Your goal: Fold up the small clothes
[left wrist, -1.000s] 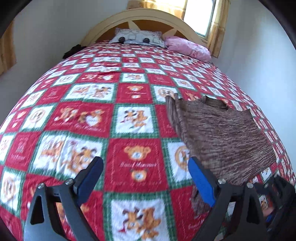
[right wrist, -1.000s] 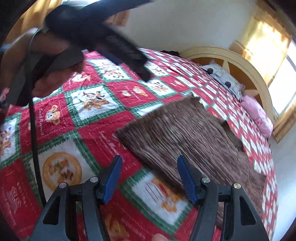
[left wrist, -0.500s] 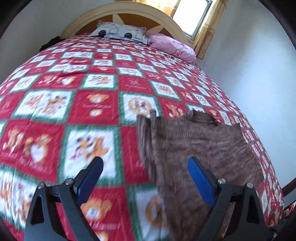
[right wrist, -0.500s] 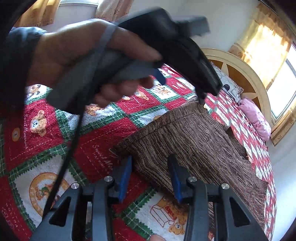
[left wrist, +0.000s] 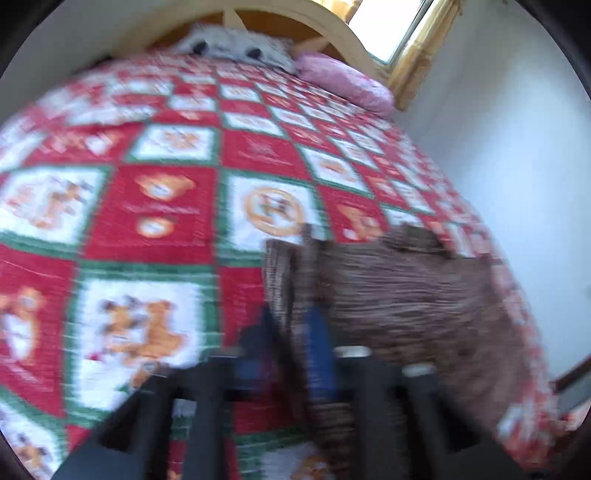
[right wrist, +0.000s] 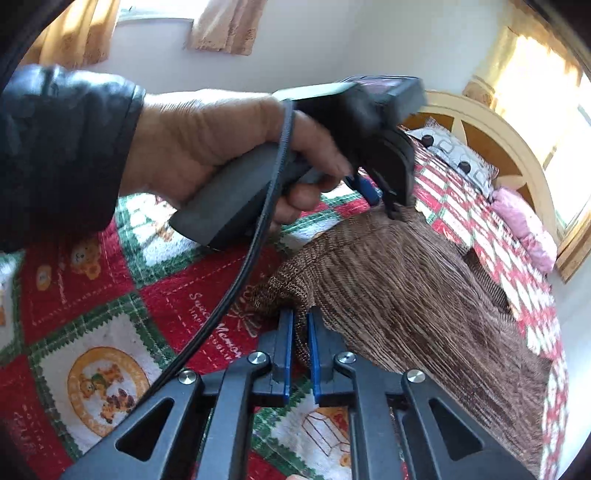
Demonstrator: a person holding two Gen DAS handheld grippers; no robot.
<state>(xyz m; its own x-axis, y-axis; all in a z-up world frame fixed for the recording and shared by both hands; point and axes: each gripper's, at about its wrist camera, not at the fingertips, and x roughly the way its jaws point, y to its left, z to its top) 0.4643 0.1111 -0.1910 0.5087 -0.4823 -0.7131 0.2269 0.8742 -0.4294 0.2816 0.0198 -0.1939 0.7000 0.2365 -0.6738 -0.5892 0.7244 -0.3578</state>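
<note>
A brown knitted sweater (right wrist: 406, 295) lies on the red, green and white teddy-bear quilt (right wrist: 110, 314). My right gripper (right wrist: 300, 325) is shut on the sweater's near left corner. My left gripper (left wrist: 291, 332) is shut on the sweater's left edge (left wrist: 388, 306) farther up; that view is blurred by motion. In the right wrist view the left gripper (right wrist: 384, 199), held by a hand (right wrist: 207, 147), pinches the far left part of the sweater.
A patterned pillow (left wrist: 236, 44) and a pink pillow (left wrist: 343, 81) lie at the wooden headboard (right wrist: 491, 129). A window with curtains (left wrist: 399, 29) is behind it. A white wall (left wrist: 517, 166) runs along the bed's right side.
Both grippers went from wide open to shut on the sweater's left edge. The left gripper moved right and forward onto the sweater; the right moved to its near corner.
</note>
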